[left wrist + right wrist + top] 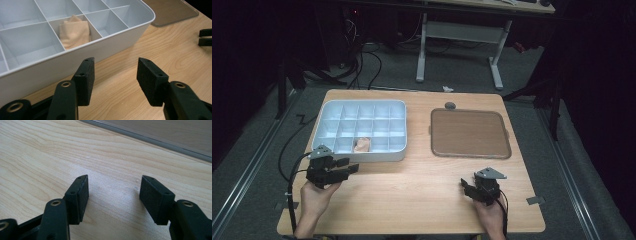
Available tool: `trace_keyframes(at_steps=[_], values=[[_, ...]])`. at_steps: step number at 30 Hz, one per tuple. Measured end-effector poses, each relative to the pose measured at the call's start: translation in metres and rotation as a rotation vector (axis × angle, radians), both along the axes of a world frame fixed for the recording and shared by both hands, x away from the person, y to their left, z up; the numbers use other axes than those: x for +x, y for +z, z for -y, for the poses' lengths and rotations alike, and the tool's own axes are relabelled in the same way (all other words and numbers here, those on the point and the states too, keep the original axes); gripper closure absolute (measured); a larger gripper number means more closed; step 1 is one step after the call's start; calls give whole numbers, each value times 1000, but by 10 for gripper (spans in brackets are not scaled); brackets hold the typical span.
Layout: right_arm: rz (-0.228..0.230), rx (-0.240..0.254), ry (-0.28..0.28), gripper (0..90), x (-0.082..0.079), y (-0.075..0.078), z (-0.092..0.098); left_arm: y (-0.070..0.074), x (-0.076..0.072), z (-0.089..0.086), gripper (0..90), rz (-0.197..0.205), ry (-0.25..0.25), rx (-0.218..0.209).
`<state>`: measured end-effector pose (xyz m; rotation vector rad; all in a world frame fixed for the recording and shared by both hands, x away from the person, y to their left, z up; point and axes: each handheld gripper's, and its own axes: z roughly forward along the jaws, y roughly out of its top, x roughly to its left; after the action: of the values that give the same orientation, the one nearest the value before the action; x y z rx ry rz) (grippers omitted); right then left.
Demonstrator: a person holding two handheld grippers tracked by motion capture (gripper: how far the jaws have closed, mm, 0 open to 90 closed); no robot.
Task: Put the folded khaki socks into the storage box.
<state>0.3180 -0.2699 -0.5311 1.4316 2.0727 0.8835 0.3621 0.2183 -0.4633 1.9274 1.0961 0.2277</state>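
Peach folded cloth [74,32] in divided tray [140,27] near counter's left edge, just beyond left gripper's [113,75] spread, empty fingers.

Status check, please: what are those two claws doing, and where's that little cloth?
Left gripper open, empty, beside the white tray. Right gripper open, empty. Folded peach cloth in a near-row compartment. Nothing in the way.

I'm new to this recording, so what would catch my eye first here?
A white divided organizer tray sits on the wooden table's left, a folded peach cloth in one near-row compartment. A flat brown lid lies to its right. Near the front edge, the left hand-held gripper and right hand-held gripper are open, empty.
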Motion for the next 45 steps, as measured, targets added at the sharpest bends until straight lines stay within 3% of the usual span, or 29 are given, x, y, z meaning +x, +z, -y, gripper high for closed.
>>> trace_keyframes(at_steps=[30, 45], values=[[0, 0, 0, 405, 0, 0, 0, -28, -10, 18, 480, -13, -14, -30], [0, 0, 1, 405, 0, 0, 0, -46, -12, 34, 464, -31, -25, 25]])
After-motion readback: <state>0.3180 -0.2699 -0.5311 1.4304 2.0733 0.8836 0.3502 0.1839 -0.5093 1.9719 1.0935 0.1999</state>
